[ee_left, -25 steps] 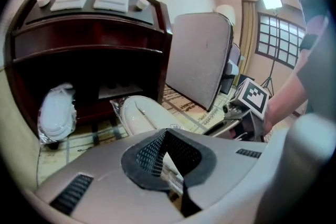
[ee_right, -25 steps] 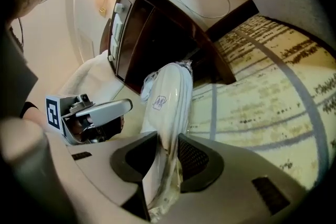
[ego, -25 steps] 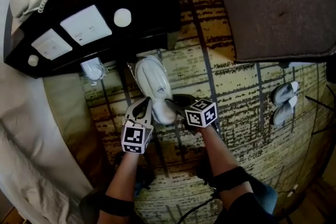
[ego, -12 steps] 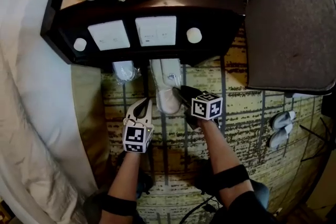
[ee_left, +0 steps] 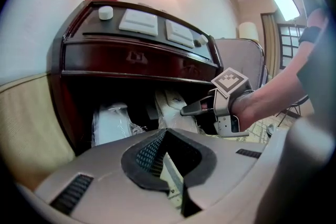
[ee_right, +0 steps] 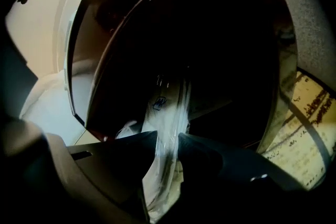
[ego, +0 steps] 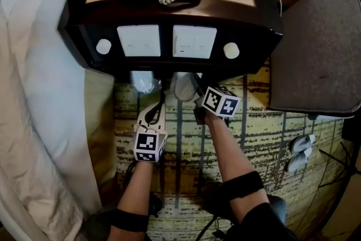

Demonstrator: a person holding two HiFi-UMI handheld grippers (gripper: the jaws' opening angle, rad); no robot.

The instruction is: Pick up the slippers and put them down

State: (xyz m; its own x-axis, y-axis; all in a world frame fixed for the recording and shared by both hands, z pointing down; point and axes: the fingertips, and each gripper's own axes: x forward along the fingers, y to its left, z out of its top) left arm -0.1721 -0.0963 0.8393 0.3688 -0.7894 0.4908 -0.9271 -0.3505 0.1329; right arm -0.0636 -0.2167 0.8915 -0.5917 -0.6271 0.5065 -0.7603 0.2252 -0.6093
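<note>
Got the right gripper [ee_right: 168, 137] clamped on the plastic-wrapped slippers [ee_right: 167, 107], poking under the nightstand [ego: 161, 13]. Left gripper [ee_left: 165, 132] pinched shut on nothing, hovering over the carpet [ego: 259, 127] just beside.

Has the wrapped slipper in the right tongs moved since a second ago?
Yes. The wrapped slipper, gripped by the right tongs, has gone from open carpet to mostly under the nightstand's front edge.
</note>
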